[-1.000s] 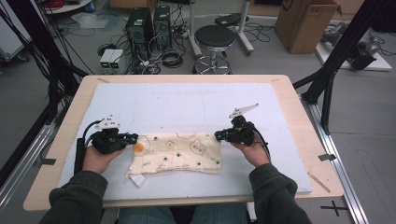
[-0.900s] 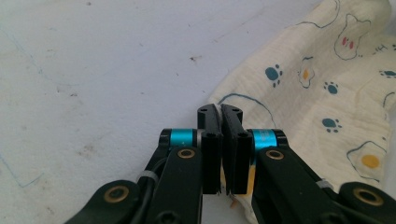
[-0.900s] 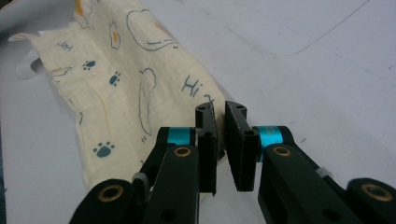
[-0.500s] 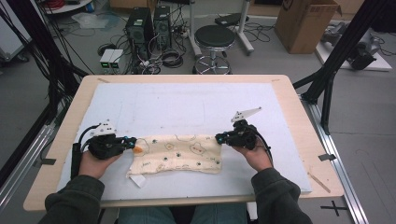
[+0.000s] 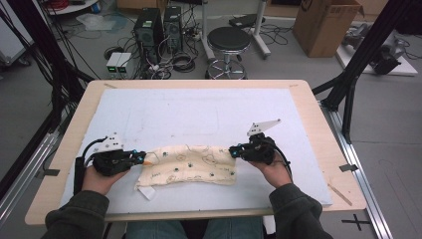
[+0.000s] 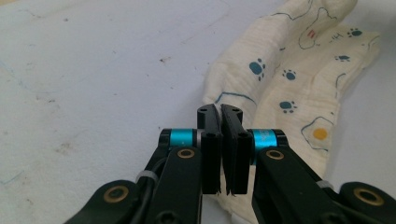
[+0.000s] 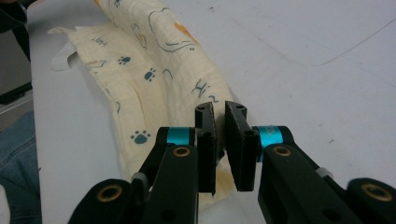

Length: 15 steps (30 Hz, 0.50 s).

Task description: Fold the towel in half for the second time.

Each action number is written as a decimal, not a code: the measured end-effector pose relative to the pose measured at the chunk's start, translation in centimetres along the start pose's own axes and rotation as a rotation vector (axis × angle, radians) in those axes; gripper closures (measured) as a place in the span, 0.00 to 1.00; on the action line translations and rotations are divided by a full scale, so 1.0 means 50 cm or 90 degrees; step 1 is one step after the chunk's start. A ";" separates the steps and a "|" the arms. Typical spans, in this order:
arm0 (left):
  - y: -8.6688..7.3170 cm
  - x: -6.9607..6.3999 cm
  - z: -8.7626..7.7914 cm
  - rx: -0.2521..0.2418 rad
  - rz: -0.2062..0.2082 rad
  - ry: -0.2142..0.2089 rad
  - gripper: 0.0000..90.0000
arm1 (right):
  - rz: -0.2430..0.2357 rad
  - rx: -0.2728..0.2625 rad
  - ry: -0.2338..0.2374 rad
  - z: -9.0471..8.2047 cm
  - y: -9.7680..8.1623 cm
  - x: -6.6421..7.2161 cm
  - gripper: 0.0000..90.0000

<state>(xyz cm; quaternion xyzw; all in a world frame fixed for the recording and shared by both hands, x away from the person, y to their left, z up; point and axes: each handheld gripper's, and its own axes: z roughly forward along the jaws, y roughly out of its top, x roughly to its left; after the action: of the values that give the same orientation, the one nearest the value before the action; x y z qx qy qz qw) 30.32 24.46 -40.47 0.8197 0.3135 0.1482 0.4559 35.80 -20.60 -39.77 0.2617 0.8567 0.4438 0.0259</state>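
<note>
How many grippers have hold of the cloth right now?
2. The left gripper pinches the cloth at its left end; the right gripper pinches its right end.

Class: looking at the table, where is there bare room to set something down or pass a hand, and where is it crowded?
Free: the white mat behind the cloth, up to the far edge, and the mat's right corner beyond the right gripper. Crowded: the near strip, where the left gripper and right gripper pinch the cloth's ends.
</note>
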 end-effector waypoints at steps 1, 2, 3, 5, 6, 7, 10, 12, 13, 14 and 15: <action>-0.001 -0.002 -0.001 0.002 0.001 -0.003 0.96 | -0.002 -0.001 0.001 -0.001 -0.001 0.002 0.92; -0.001 -0.003 -0.001 0.002 0.004 -0.004 0.96 | -0.004 0.000 0.002 -0.001 -0.002 0.004 0.92; -0.002 -0.004 -0.002 0.003 0.005 -0.004 0.96 | -0.004 0.002 0.005 -0.002 -0.003 0.005 0.92; -0.003 -0.008 -0.003 0.001 0.005 -0.007 0.96 | -0.007 0.001 0.009 -0.004 -0.005 0.009 0.92; -0.004 -0.008 -0.004 0.002 0.008 -0.008 0.96 | -0.007 0.002 0.009 -0.005 -0.006 0.011 0.92; -0.006 -0.010 -0.005 0.003 0.009 -0.010 0.96 | -0.007 0.005 0.013 -0.006 -0.007 0.013 0.92; -0.011 -0.012 -0.007 0.002 0.009 -0.012 0.96 | -0.009 0.007 0.016 -0.008 -0.010 0.017 0.92; -0.015 -0.014 -0.009 0.001 0.008 -0.012 0.96 | -0.010 0.011 0.016 -0.010 -0.013 0.019 0.92; -0.017 -0.015 -0.009 0.000 0.009 -0.011 0.96 | -0.013 0.010 0.016 -0.010 -0.015 0.020 0.92; -0.019 -0.016 -0.010 0.002 0.009 -0.012 0.96 | -0.015 0.013 0.016 -0.010 -0.017 0.020 0.92; -0.021 -0.016 -0.011 0.003 0.009 -0.015 0.96 | -0.011 0.016 0.017 -0.010 -0.019 0.022 0.92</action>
<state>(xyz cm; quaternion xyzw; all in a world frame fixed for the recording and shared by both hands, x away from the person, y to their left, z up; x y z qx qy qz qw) 29.03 24.70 -41.04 0.8246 0.3025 0.1415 0.4566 34.31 -20.87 -39.99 0.2483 0.8648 0.4361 0.0150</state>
